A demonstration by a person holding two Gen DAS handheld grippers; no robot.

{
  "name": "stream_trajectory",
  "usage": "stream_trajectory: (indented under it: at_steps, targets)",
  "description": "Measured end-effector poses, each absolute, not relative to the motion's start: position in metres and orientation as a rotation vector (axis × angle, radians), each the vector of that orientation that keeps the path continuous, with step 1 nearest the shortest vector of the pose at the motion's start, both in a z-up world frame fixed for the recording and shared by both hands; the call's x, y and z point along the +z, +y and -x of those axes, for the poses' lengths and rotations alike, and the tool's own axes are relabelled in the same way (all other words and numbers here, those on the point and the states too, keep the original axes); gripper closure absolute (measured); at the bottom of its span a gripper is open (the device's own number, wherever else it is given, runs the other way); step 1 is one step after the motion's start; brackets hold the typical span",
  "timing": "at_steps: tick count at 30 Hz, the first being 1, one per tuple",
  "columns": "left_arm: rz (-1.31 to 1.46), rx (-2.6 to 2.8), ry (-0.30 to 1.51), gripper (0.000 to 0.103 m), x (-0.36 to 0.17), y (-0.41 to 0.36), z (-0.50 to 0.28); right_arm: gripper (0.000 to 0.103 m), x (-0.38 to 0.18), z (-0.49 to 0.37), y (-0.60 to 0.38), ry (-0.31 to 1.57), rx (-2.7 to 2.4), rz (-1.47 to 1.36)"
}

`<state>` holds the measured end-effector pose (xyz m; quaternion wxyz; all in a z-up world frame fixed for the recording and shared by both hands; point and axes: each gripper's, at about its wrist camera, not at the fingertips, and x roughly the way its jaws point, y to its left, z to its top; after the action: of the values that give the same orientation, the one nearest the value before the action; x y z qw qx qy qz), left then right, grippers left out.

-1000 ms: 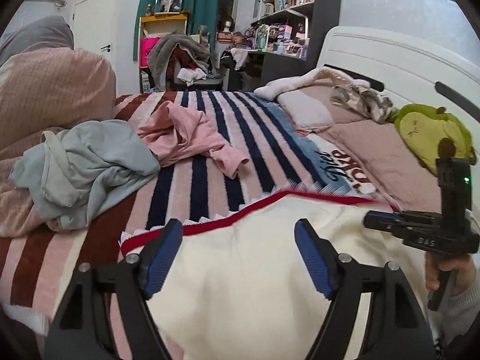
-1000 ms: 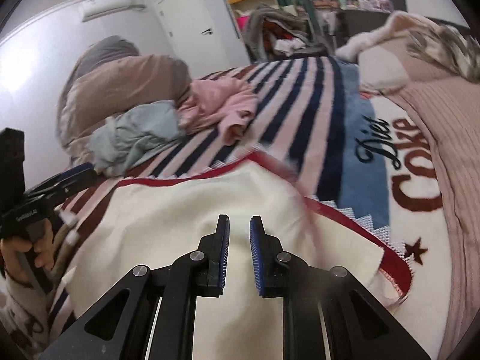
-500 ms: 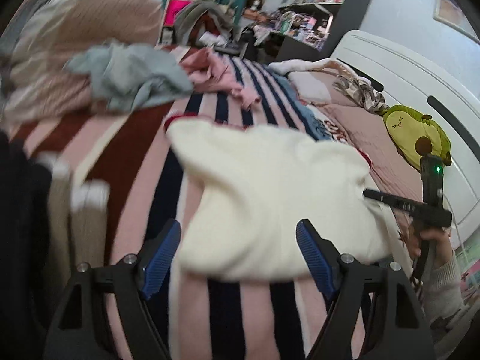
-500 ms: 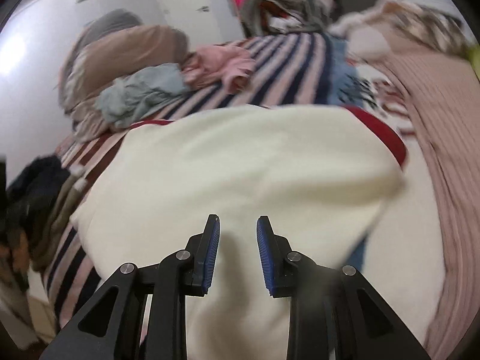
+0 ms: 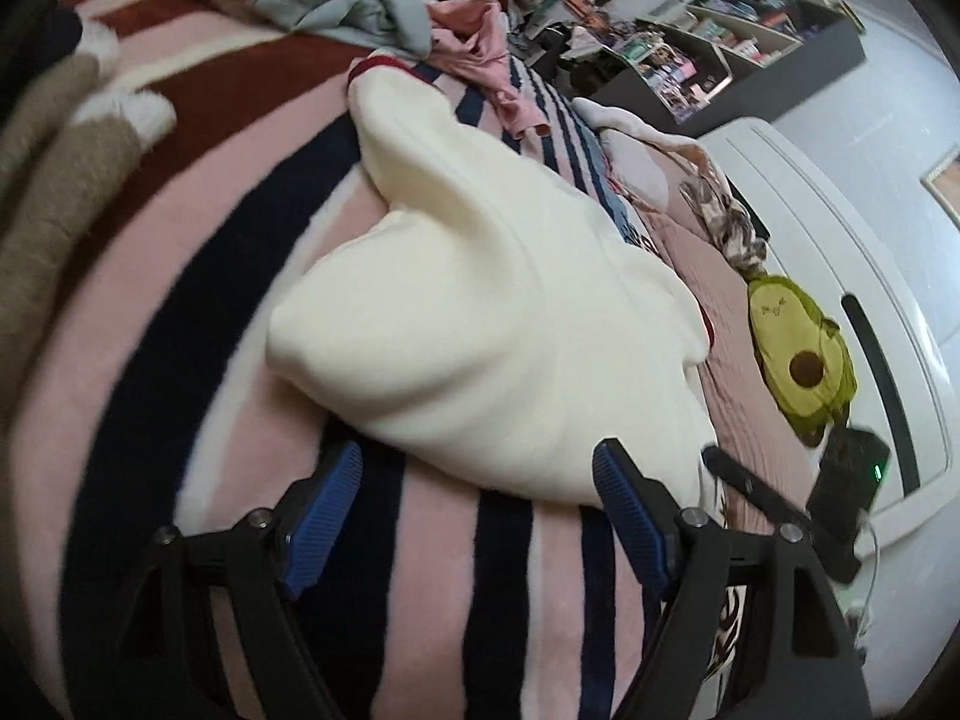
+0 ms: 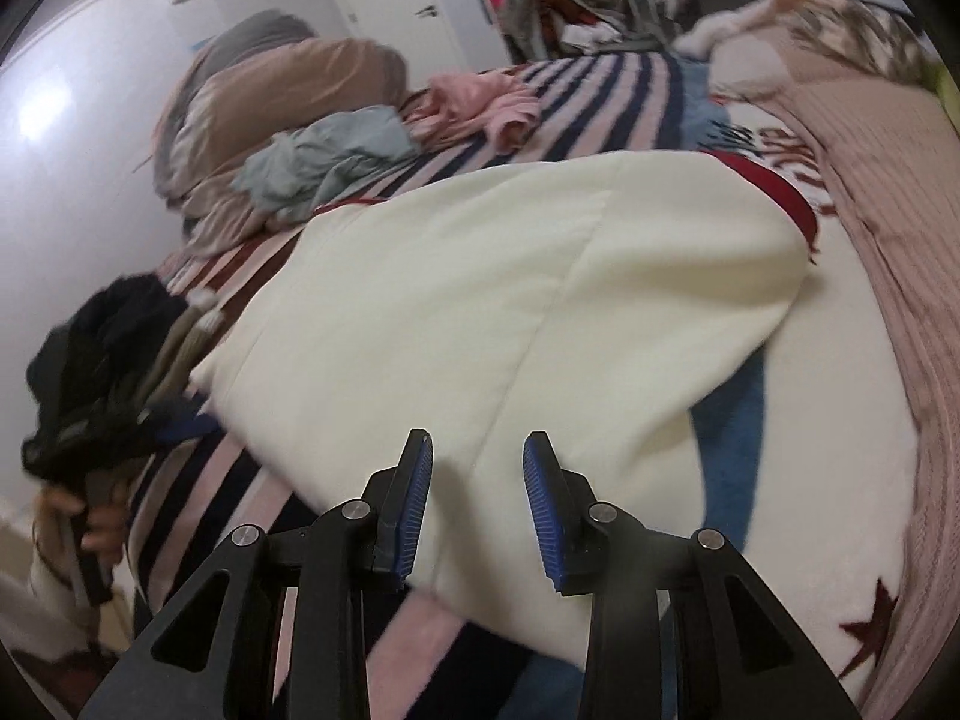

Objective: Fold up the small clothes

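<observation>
- The cream garment (image 6: 498, 300) is lying folded over on the striped blanket (image 5: 198, 312), in the middle part of the bed, with its near edge toward the side of the bed where the person is standing. A red trim (image 6: 774, 186) is showing at its far right corner.
- The right gripper (image 6: 477, 492) is hanging over the near edge of the garment. Its jaws are opening, and the cream cloth is lying under the gap between them; the blue pads (image 6: 543, 510) are not pressing on it.
- The left gripper (image 5: 474, 510) is hovering just before the near edge of the garment, over the dark and pink stripes. Its jaws are standing wide apart and nothing is between them.
- In the left wrist view the right gripper is showing at the right edge as a black body with a small green light. In the right wrist view a hand (image 6: 90, 516) is gripping the handle of the other tool at the lower left; this part is blurred.
- Farther on the blanket, toward the far edge of the bed, a grey-blue garment (image 6: 324, 156) and a pink garment (image 6: 480, 102) are lying crumpled beside each other.
- A dark piece of clothing (image 6: 90, 360) is lying near the left edge of the bed.
- An avocado plush toy (image 5: 798, 348) is resting at the white headboard (image 5: 840, 252), well apart from the cream garment.
</observation>
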<state>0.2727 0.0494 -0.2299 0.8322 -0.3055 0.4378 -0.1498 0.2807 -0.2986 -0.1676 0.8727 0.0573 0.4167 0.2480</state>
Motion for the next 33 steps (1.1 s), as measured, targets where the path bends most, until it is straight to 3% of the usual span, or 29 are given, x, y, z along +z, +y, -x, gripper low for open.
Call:
stream_trajectory:
  at_steps: [7,12,15,23,27,33]
  targets:
    - [0.661,-0.283,0.878,0.027,-0.232,0.043,-0.302,0.075,-0.178,-0.276,-0.273,0.901,0.573,-0.006]
    - [0.659,-0.24,0.846,0.069,-0.228,0.044,-0.315,0.075,-0.183,-0.279,-0.277,0.918,0.57,-0.039]
    - [0.572,-0.239,0.814,0.088,-0.213,0.038,-0.317,0.075,-0.184,-0.278,-0.277,0.922,0.573,-0.041]
    - [0.268,-0.392,0.673,0.091,-0.146,-0.023,-0.323,0.075,-0.187,-0.276,-0.275,0.92,0.582,-0.045]
    - [0.04,-0.521,0.603,0.091,-0.12,-0.088,-0.315,0.075,-0.189,-0.274,-0.282,0.908,0.594,-0.089]
    - [-0.182,-0.748,0.689,0.092,-0.137,-0.188,-0.3,0.076,-0.192,-0.265,-0.292,0.894,0.602,-0.156]
